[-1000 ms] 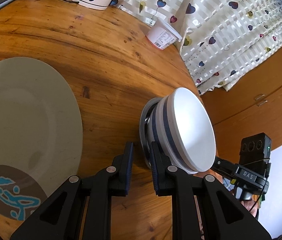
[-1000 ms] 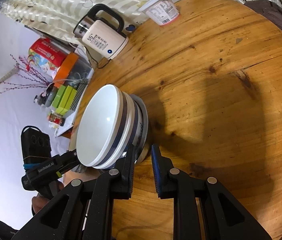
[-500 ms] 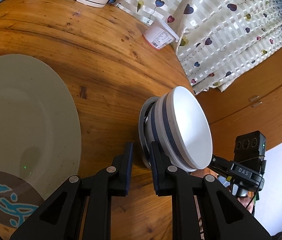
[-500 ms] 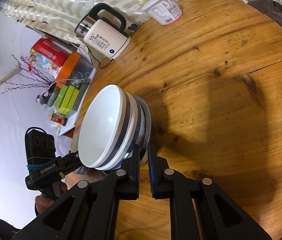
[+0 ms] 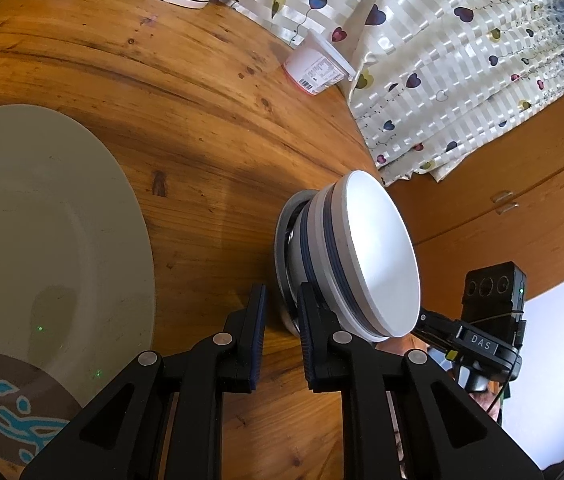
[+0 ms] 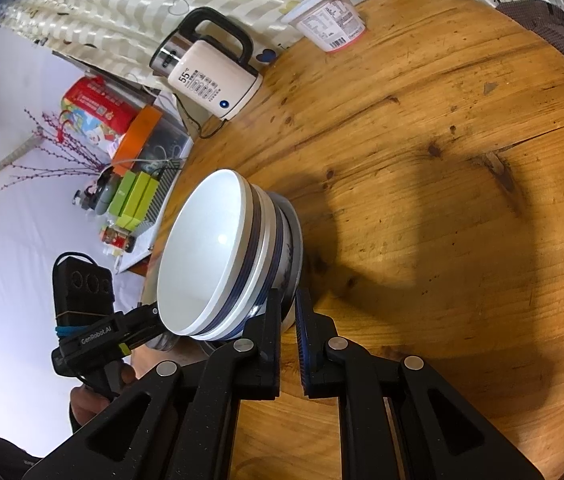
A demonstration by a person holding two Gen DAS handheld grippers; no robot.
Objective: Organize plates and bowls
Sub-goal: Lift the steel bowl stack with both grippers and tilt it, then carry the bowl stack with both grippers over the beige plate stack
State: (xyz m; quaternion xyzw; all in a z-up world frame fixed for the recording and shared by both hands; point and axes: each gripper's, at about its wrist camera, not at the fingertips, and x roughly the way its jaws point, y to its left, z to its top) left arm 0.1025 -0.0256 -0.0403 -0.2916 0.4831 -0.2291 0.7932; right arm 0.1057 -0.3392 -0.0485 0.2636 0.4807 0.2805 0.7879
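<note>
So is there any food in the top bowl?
No, it's empty. The top bowl shows only a clean, shiny white inside in the right wrist view, with nothing in it.
</note>
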